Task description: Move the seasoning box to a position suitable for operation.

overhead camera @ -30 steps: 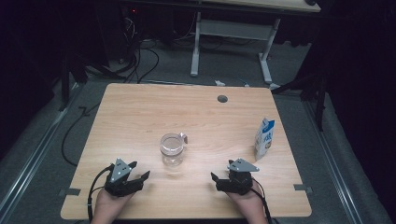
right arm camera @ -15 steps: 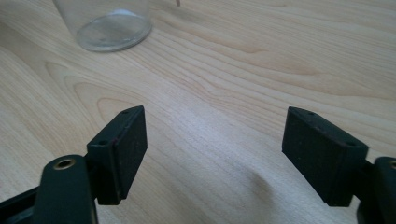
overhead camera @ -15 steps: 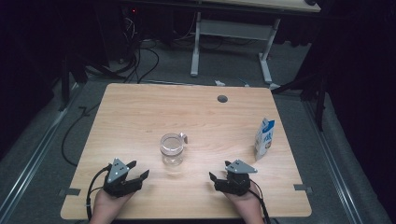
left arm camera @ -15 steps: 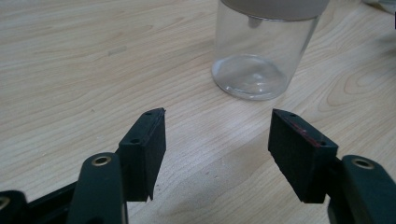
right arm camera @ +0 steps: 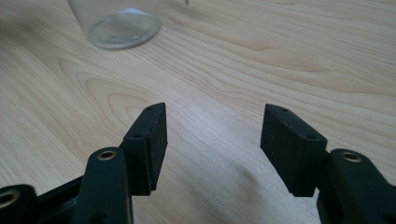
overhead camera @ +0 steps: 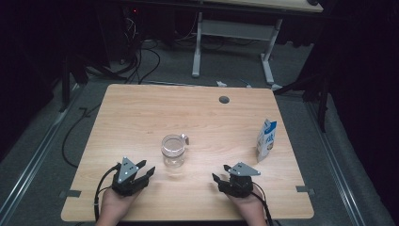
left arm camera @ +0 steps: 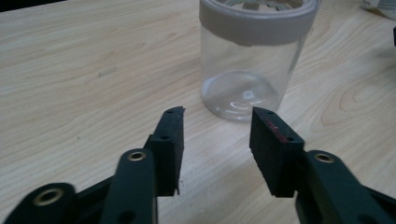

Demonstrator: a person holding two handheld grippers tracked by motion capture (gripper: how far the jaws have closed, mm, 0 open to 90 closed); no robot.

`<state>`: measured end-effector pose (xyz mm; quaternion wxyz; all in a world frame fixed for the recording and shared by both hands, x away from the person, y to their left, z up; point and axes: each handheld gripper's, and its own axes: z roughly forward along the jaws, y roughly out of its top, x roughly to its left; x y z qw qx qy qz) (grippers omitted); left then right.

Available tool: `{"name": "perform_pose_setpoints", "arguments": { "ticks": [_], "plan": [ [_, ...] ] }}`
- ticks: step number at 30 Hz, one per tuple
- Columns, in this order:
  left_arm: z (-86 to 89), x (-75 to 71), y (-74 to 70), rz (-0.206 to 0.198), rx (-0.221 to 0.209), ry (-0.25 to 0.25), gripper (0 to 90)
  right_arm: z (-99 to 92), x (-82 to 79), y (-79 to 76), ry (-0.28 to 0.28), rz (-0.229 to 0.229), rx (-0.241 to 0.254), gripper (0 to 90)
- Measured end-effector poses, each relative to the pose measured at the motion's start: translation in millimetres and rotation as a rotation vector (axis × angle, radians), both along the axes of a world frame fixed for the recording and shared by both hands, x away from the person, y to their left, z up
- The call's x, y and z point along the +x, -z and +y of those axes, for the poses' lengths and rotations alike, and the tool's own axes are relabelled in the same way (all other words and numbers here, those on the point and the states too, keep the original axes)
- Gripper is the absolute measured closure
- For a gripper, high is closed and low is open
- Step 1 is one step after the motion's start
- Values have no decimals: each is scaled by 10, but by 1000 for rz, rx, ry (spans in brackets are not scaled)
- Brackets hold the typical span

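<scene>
A clear glass jar [overhead camera: 174, 149] with a pale rim stands upright in the middle of the wooden table [overhead camera: 141, 117]. My left gripper [overhead camera: 147, 167] rests near the front edge, left of the jar and pointing at it. In the left gripper view the jar [left arm camera: 250, 56] stands just beyond the left gripper [left arm camera: 217, 114]. Its jaws have just been closing, are still open, and have nothing between them. My right gripper [overhead camera: 220, 173] lies at the front right. In the right gripper view the right gripper [right arm camera: 212, 112] has also been closing, still open over bare wood, with the jar [right arm camera: 119, 21] far off.
A small blue and white carton [overhead camera: 266, 140] stands upright near the table's right edge. A round cable hole [overhead camera: 224, 99] sits at the back of the tabletop. Tape marks [overhead camera: 70, 193] lie at the front corners. Cables [overhead camera: 141, 61] and a desk frame [overhead camera: 197, 47] lie beyond the table.
Both hands have stayed about where they were. The jaws of both grippers stand a little narrower than before.
</scene>
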<state>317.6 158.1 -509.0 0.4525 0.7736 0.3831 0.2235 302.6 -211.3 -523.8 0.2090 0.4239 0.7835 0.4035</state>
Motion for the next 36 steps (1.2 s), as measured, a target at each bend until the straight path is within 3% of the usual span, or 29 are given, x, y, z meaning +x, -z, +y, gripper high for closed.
{"name": "perform_pose_setpoints", "arguments": {
  "ticks": [3,4,6,12,13,16,23,28,36],
  "plan": [
    [-14,60,-9,0,-28,-5,631,-30,-23,3,20,3,10,430],
    [-24,84,-2,-8,-26,-11,645,-35,-23,6,17,1,12,443],
    [-57,143,3,20,-7,-17,664,-42,-27,7,17,8,9,445],
    [-87,245,-46,25,-31,-29,803,-61,-13,6,13,23,39,444],
    [-99,300,-72,32,-52,-37,834,-77,-8,-1,10,25,56,444],
    [-133,396,-117,29,-61,-39,892,-103,-6,-10,10,37,92,430],
    [-264,606,-224,-2,-46,-35,899,-111,-1,-11,-2,33,112,401],
    [-314,747,-258,5,-34,-32,900,-115,2,-5,7,32,106,403],
    [-317,678,-277,11,-54,-14,900,-127,3,-3,15,33,114,415]
  ]
}}
